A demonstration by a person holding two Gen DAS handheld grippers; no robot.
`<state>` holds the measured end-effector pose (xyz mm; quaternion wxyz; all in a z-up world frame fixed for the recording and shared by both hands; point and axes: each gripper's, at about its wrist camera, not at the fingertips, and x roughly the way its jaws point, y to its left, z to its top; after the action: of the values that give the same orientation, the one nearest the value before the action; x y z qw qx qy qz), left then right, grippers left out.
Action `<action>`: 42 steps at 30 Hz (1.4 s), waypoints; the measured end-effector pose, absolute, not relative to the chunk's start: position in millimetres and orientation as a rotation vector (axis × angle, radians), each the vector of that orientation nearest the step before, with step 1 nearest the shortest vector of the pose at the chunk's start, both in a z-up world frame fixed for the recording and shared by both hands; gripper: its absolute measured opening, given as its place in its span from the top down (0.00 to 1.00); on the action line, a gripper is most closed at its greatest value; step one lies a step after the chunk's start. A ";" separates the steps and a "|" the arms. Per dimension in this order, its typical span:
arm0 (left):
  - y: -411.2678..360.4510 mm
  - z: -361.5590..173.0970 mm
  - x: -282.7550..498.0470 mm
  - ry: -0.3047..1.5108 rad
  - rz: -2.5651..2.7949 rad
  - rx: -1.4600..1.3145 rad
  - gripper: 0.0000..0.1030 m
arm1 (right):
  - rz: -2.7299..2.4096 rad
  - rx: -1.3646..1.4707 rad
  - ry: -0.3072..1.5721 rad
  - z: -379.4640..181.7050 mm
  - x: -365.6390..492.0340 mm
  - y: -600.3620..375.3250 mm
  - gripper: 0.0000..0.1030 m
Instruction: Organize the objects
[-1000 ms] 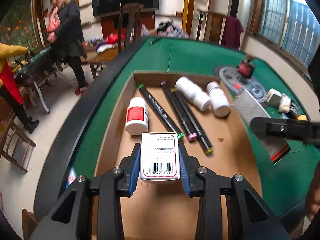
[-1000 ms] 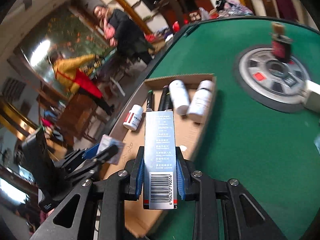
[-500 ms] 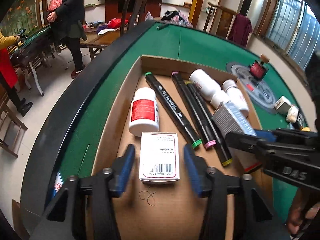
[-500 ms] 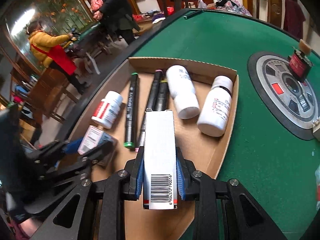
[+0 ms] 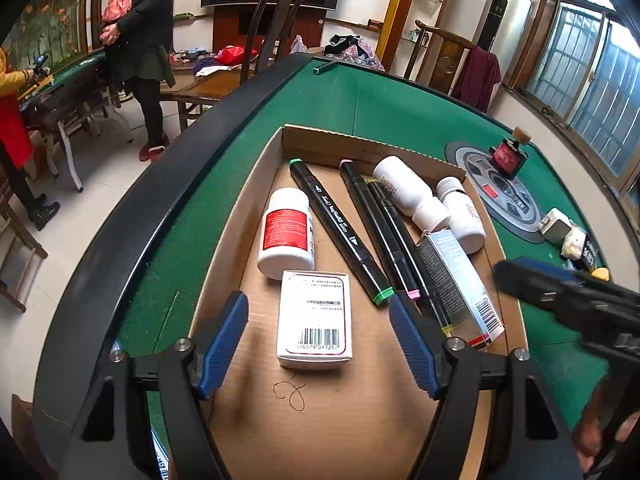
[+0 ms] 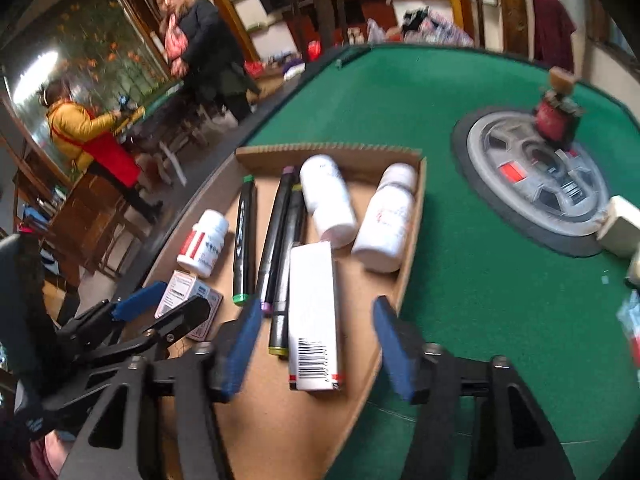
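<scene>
Green felt bears a tray (image 5: 256, 184); slim box (image 6: 314, 316) lies lengthwise, both jaws open.

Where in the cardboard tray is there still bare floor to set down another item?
Free: the near end of the cardboard tray, in front of the white box, with only a pen scribble on it. A smaller bare strip runs along the left wall, left of the red-label bottle. Crowded: the far and right parts, with markers, two white bottles and the long box.
</scene>
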<state>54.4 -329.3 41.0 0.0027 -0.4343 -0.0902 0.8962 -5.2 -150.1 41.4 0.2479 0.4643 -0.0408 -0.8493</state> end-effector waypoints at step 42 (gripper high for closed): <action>-99.0 54.0 74.3 -0.025 2.557 -1.203 0.17 | -3.012 1.111 -0.591 77.6 -35.2 199.0 0.16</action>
<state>74.3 -99.0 54.0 0.1571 -0.4205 -0.0089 0.8935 -35.2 199.0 77.6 -0.0615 0.3396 -0.1807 -0.9210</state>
